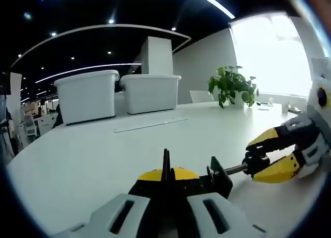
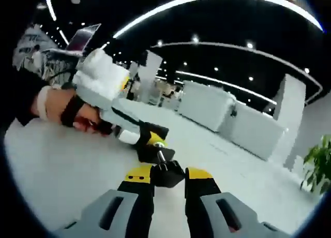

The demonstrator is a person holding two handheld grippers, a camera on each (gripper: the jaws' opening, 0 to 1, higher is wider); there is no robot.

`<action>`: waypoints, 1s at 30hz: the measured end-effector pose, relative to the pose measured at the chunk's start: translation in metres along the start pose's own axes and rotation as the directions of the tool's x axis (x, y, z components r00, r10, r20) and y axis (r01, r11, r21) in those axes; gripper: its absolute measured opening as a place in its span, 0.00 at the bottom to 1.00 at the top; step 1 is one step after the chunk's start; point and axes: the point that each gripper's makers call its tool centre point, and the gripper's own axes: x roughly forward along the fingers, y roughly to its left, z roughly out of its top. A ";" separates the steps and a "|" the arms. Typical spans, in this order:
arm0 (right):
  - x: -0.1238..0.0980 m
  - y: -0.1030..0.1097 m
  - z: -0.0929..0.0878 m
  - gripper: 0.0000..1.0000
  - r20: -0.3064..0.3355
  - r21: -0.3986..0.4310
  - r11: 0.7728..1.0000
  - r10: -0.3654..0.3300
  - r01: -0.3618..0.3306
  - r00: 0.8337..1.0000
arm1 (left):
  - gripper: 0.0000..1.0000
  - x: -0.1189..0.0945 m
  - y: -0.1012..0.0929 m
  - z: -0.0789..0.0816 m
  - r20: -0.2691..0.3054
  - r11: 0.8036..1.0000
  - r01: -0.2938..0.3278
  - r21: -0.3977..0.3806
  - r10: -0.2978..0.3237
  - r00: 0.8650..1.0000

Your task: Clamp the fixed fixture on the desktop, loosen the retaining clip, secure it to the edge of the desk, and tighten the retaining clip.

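White desk point(image 1: 93, 160) runs back to two white bins point(image 1: 88, 95) and a plant point(image 1: 232, 85), upper right of left gripper view. Left gripper point(image 1: 166, 182) clenched on the black fixture point(image 1: 220, 178), bottom centre. Right gripper point(image 2: 164, 175) grips its screw knob point(image 2: 166, 172) (low centre, right gripper view).

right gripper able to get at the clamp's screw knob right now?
Looks like yes. The right gripper already has its jaws on either side of the black screw knob, nothing between. The left gripper holds the clamp body at the other end, clear of the knob.
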 end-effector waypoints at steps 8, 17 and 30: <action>0.000 0.000 0.000 0.23 0.008 -0.147 0.989 -0.024 0.024 1.000 | 0.04 0.000 0.000 0.000 0.000 1.000 0.000 -0.001 0.000 1.000; 0.000 -0.012 0.013 0.46 0.003 0.556 0.829 0.067 -0.058 0.998 | 0.04 -0.001 0.000 0.000 -0.001 1.000 0.003 -0.002 -0.003 1.000; 0.005 -0.006 -0.030 0.24 -0.086 0.946 0.324 0.183 0.023 0.979 | 0.04 -0.001 -0.001 0.001 -0.001 1.000 0.008 -0.002 -0.008 1.000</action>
